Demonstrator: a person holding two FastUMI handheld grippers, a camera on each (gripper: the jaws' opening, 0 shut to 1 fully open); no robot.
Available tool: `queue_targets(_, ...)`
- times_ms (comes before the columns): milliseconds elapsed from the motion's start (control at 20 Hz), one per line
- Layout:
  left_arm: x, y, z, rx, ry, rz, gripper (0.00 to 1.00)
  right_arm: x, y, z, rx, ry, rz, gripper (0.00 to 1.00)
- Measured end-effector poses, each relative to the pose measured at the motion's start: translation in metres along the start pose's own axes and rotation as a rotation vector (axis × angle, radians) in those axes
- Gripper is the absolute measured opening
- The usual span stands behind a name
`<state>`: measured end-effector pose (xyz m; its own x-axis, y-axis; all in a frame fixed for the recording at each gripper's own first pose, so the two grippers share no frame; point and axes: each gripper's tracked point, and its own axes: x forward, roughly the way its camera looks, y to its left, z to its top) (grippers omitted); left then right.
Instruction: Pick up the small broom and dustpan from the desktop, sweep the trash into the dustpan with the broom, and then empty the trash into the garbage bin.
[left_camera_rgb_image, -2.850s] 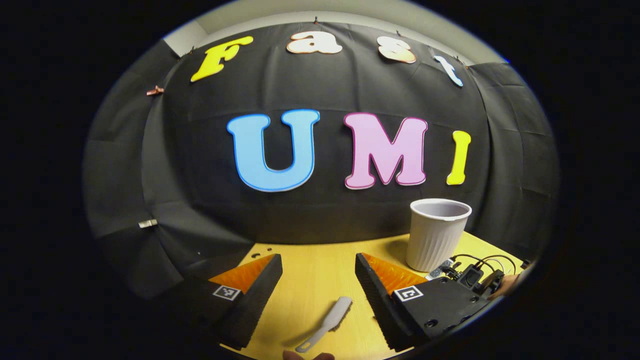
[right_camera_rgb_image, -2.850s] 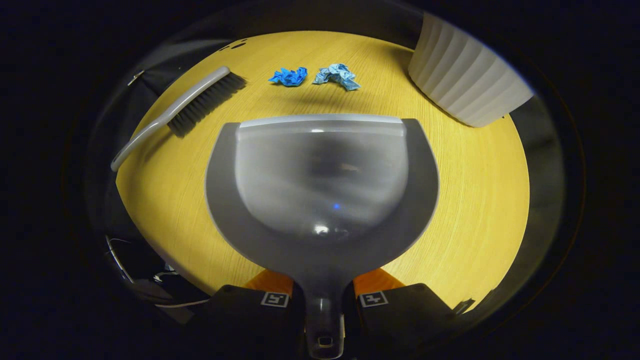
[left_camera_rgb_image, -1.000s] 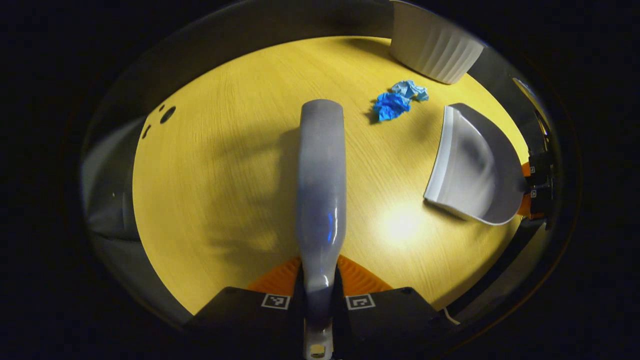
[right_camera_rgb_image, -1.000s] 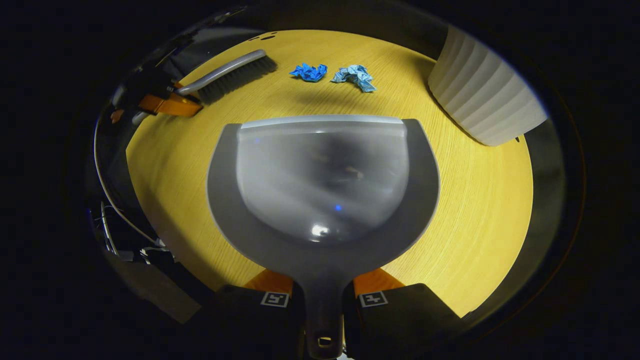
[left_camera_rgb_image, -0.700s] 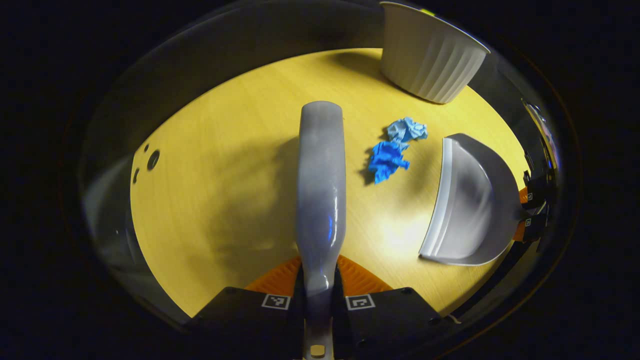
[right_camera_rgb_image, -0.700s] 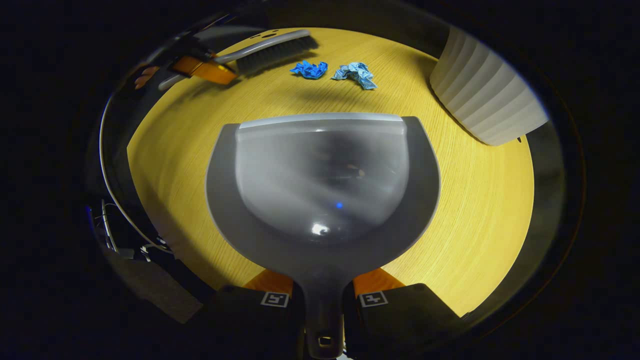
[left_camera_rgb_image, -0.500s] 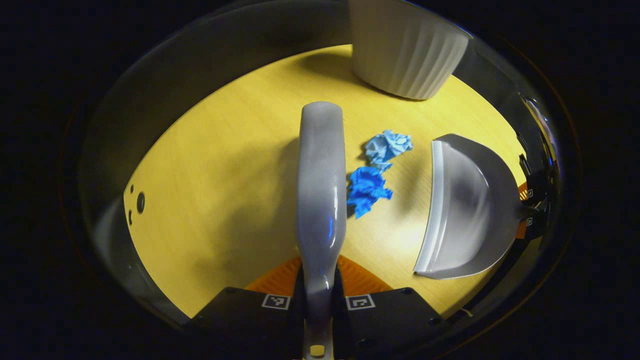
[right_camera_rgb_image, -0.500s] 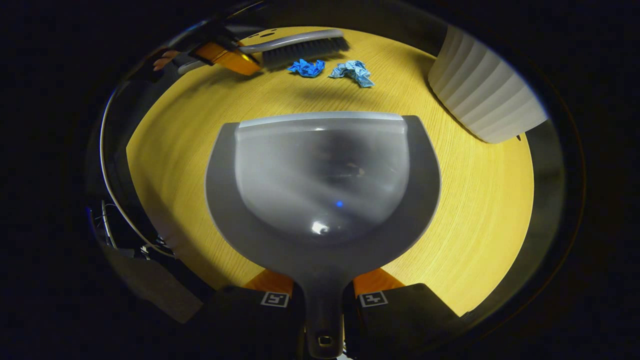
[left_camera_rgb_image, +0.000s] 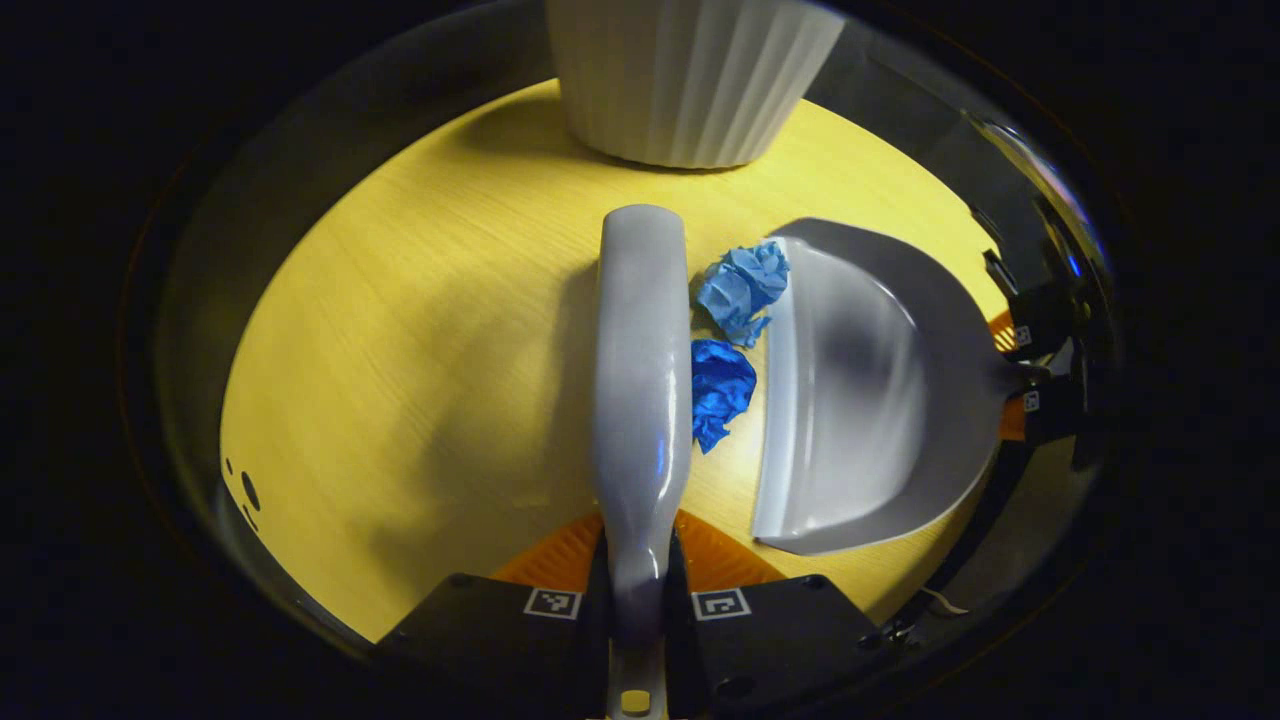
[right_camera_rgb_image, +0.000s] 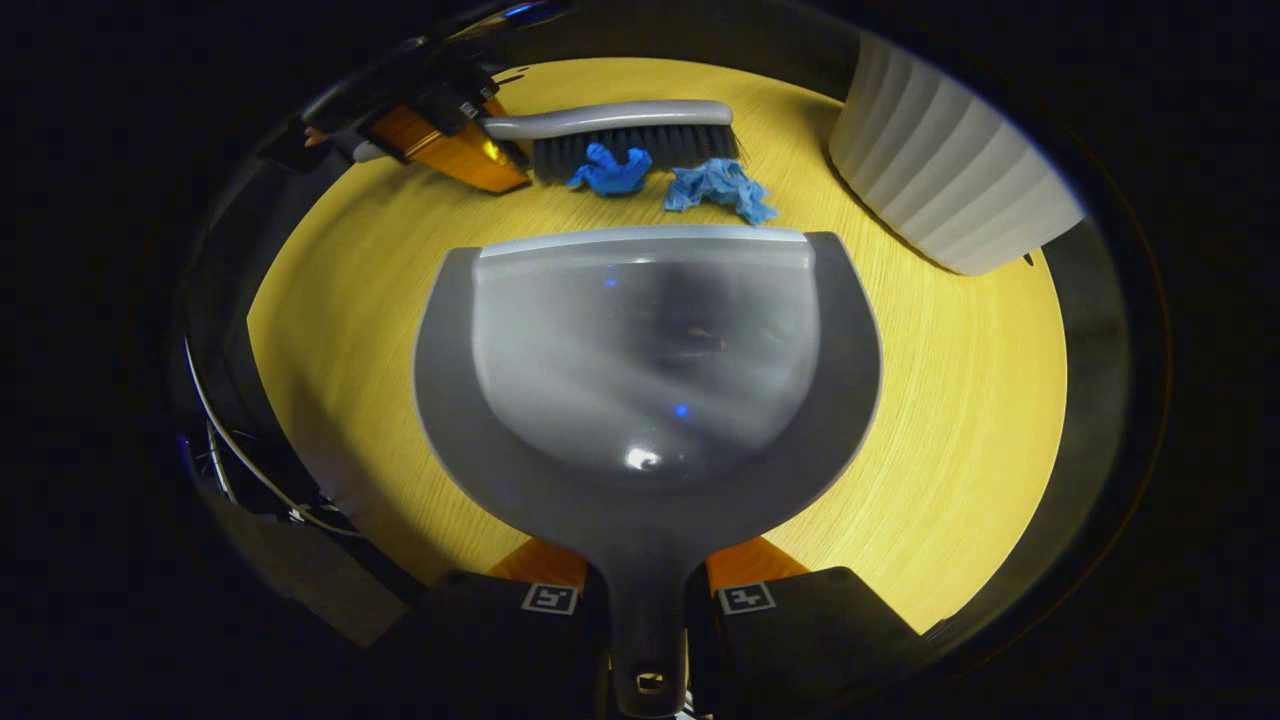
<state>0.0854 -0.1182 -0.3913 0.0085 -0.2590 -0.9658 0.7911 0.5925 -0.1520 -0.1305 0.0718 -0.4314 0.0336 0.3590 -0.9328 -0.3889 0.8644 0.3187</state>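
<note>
My left gripper (left_camera_rgb_image: 638, 575) is shut on the handle of the grey broom (left_camera_rgb_image: 641, 360), which stretches forward over the yellow desktop (left_camera_rgb_image: 420, 330). Two crumpled scraps, a dark blue one (left_camera_rgb_image: 720, 388) and a light blue one (left_camera_rgb_image: 738, 285), sit squeezed between the broom and the lip of the grey dustpan (left_camera_rgb_image: 870, 390). My right gripper (right_camera_rgb_image: 646, 590) is shut on the dustpan's handle, with the pan (right_camera_rgb_image: 645, 350) flat on the desk. In the right gripper view the broom's bristles (right_camera_rgb_image: 640, 145) touch the dark scrap (right_camera_rgb_image: 610, 170) and the light scrap (right_camera_rgb_image: 722, 187), just beyond the pan's lip.
A white ribbed garbage bin (left_camera_rgb_image: 690, 75) stands at the far side of the desk, also seen as the bin (right_camera_rgb_image: 950, 170) to the right of the dustpan. Cables (right_camera_rgb_image: 240, 450) hang off the desk's left edge. Bare desktop lies left of the broom.
The left gripper took hold of the broom and swept it toward the scraps, pushing them against the dustpan's lip. The dustpan closed in on them from the other side.
</note>
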Motion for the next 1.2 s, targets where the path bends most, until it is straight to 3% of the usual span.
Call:
queue_targets(250, 0.001, -0.041, -0.005, 0.022, 0.023, -0.121, 0.26, 0.000, -0.001, 0.001, -0.003, -0.007, -0.001, 0.36)
queue_targets(450, -0.004, -0.043, -0.009, 0.022, 0.027, -0.149, 0.29, -0.002, -0.002, 0.001, -0.018, -0.024, -0.001, 0.36)
queue_targets(850, -0.020, -0.009, -0.028, -0.156, -0.075, -0.036, 0.26, -0.010, -0.006, 0.005, -0.002, -0.148, -0.056, 0.36)
queue_targets(1050, -0.024, 0.031, -0.064, -0.332, -0.057, 0.036, 0.29, -0.032, -0.006, 0.008, 0.090, -0.165, -0.063, 0.36)
queue_targets(1100, -0.022, 0.035, -0.074, -0.370, -0.049, 0.041, 0.25, -0.043, -0.007, 0.013, 0.119, -0.161, -0.072, 0.36)
queue_targets(1200, -0.014, 0.046, -0.081, -0.412, -0.041, 0.051, 0.26, -0.061, -0.012, 0.022, 0.181, -0.160, -0.093, 0.36)
